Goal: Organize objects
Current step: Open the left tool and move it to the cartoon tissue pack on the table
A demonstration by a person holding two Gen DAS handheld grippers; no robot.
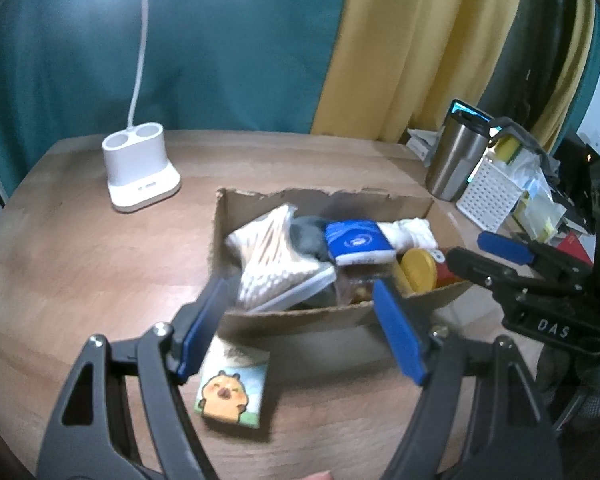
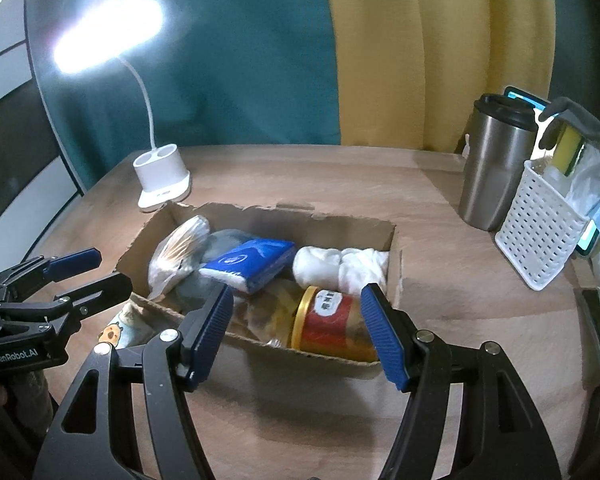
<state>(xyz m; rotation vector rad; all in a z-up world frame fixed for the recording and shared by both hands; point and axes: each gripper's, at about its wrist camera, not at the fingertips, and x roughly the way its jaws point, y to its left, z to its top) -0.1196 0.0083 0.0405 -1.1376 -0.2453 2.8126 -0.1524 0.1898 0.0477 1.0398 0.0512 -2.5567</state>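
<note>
A shallow cardboard box (image 1: 300, 316) (image 2: 396, 248) sits mid-table. It holds a bag of cotton swabs (image 1: 274, 262) (image 2: 178, 250), a blue tissue pack (image 1: 356, 242) (image 2: 252, 262), a white rolled cloth (image 1: 412, 232) (image 2: 340, 266) and a red jar with a yellow lid (image 1: 418, 268) (image 2: 332, 322). A small cartoon-print pack (image 1: 234, 392) (image 2: 118, 330) lies on the table in front of the box. My left gripper (image 1: 300, 328) (image 2: 90, 272) is open and empty above that pack. My right gripper (image 2: 296, 326) (image 1: 484, 248) is open and empty over the box's near edge.
A white desk lamp (image 1: 140, 176) (image 2: 162, 180) stands at the back left. A steel tumbler (image 1: 454, 160) (image 2: 492, 168) and a white perforated basket (image 1: 492, 194) (image 2: 540, 236) with clutter stand at the right. Teal and yellow curtains hang behind.
</note>
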